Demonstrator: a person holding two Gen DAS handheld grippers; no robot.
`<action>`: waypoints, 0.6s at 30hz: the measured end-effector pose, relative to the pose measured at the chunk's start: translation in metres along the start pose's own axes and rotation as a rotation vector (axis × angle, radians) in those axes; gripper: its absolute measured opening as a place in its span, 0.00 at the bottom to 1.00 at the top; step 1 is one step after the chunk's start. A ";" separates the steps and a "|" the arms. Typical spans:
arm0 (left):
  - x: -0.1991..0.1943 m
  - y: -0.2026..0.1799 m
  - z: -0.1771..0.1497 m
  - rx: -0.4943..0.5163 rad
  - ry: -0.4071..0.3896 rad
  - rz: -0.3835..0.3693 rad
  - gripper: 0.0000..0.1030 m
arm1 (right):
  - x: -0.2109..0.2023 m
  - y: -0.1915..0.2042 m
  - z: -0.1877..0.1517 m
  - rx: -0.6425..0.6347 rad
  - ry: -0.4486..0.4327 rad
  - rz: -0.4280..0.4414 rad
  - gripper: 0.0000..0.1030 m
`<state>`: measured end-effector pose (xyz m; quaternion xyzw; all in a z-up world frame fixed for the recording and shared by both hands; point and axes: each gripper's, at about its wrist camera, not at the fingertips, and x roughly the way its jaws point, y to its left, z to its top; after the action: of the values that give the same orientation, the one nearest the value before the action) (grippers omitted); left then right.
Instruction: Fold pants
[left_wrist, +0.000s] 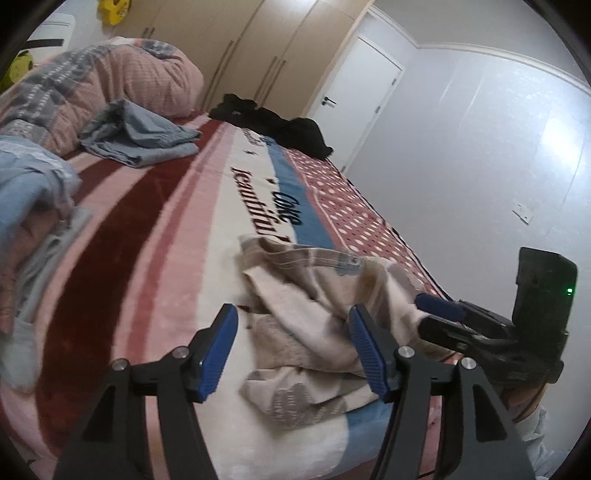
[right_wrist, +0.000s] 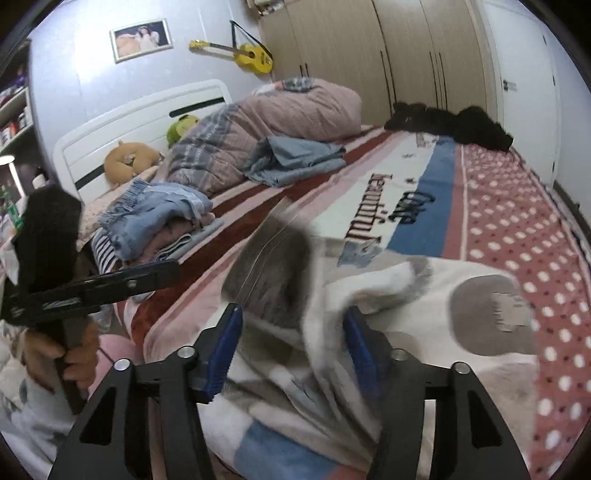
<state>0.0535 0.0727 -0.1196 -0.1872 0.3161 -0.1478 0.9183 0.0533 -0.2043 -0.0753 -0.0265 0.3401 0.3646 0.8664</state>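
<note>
We see the pants (left_wrist: 317, 295), cream fleece with grey patches, lying crumpled on the near part of the bed, over the striped blanket (left_wrist: 147, 240) with dark lettering. The left gripper (left_wrist: 291, 343) hovers above them with jaws apart, nothing between its blue pads. The right gripper (right_wrist: 291, 350) also has its jaws apart; blurred cloth of the pants lies between the pads, not pressed by them. The left hand (right_wrist: 70, 358) grips its handle. Farther up the bed we note a stack of folded clothes (right_wrist: 159, 221), a blue garment (right_wrist: 291, 158), a rolled quilt (right_wrist: 280, 118) and dark clothing (right_wrist: 454, 122). Beyond stand the wardrobe (right_wrist: 369, 55), a white door (left_wrist: 354, 92) and a yellow guitar (right_wrist: 251, 55) on the wall.
</note>
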 end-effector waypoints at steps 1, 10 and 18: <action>0.003 -0.002 0.000 -0.005 0.007 -0.013 0.57 | -0.008 -0.001 0.001 -0.001 -0.010 0.006 0.63; 0.022 -0.019 -0.001 -0.014 0.047 -0.011 0.57 | -0.014 -0.029 -0.013 0.036 -0.021 -0.041 0.64; 0.016 -0.007 -0.002 -0.036 0.044 0.044 0.57 | 0.038 -0.032 0.001 0.094 0.020 -0.009 0.55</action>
<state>0.0630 0.0600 -0.1269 -0.1934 0.3429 -0.1259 0.9106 0.0937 -0.2044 -0.1044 0.0089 0.3655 0.3440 0.8649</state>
